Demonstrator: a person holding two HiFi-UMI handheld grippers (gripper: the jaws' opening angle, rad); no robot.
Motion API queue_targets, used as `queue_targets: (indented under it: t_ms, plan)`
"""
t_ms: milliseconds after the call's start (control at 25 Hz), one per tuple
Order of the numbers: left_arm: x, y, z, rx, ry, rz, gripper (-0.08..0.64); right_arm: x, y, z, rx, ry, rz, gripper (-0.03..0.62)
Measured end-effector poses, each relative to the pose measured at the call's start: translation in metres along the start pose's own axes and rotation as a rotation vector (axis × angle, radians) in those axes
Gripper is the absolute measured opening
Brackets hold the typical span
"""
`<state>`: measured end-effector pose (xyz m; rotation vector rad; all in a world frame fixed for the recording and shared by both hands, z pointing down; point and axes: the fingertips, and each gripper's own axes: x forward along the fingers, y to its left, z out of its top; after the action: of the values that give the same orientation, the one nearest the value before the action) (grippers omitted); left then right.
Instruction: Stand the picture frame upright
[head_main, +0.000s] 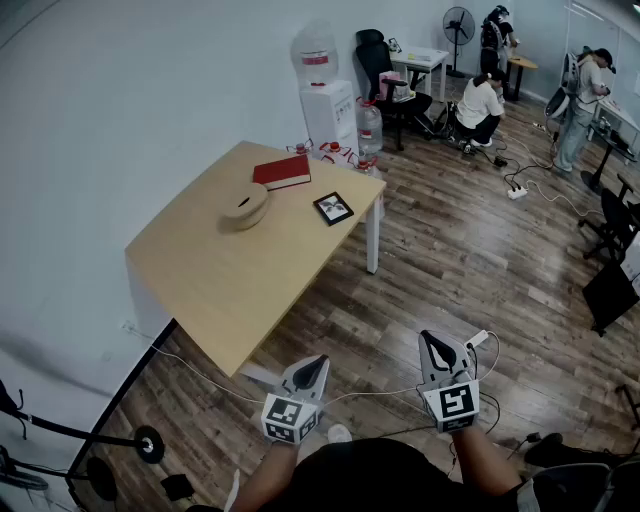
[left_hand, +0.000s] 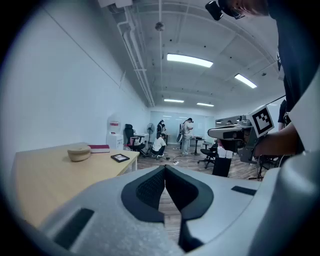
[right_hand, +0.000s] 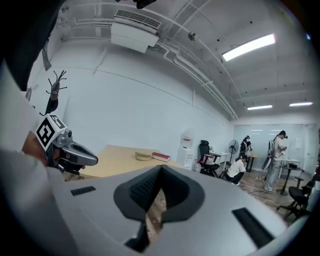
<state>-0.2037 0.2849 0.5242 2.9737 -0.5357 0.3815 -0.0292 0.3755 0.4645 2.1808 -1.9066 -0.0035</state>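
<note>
A: Left side first. Left gripper (head_main: 317, 361)?

B: Jaws together, nothing between them; its own view (left_hand: 165, 167) shows the pads meeting at the tip. It hangs over the floor, short of the table (head_main: 215, 290), pointing a little below level.

A: On the table, left to right?

B: Tan bowl (head_main: 244, 207), red book (head_main: 282, 172), then the frame (head_main: 333, 208). The frame lies flat, face up, near the table's right edge and towards the far corner, apart from the bowl and the book. The left gripper view has it low and left of the jaws (left_hand: 120, 158).

A: Long axis?

B: Looks nearly square from the head view, so I can't settle it. It sits cornerwise to the person.

A: Right gripper (head_main: 428, 339)?

B: Closed tight and empty (right_hand: 161, 168). Also over the floor, well short of the table and out to the right of it. I can't pick out the frame in its view, only the bowl and the book.

A: Which is nearer?

B: Little in it. The frame is ahead of both: almost straight on from the left gripper, ahead and to the left of the right one. My guess is the left has the straighter line, while the right could come in along the open right edge. Either must step closer and open up first.
</note>
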Motion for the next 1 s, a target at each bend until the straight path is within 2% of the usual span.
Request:
queue_targets:
  t_ms: [160,400,520,600,800,1000]
  plan:
    - [-0.002,-0.018,-0.001,-0.013,0.004,0.013,0.002,-0.015,-0.01,-0.005,0.0,0.003,0.002,0.009]
    - [0.003,-0.048,0.0,0.001,0.013,-0.006,0.002,-0.039,-0.025,-0.01,0.027,0.014,-0.003,0.009]
    - [0.005,-0.062,0.004,0.01,0.014,-0.018,0.002,-0.05,-0.031,0.003,0.134,-0.012,-0.017,0.009]
    - [0.006,-0.076,0.007,0.017,0.014,-0.025,0.002,-0.062,-0.037,-0.001,0.167,-0.025,-0.017,0.009]
    - [0.011,-0.119,-0.003,0.016,0.027,-0.034,0.002,-0.101,-0.059,-0.03,0.157,-0.001,-0.01,0.009]
    - [0.014,-0.155,-0.013,-0.004,0.035,-0.039,0.002,-0.132,-0.074,-0.043,0.159,0.003,0.012,0.009]
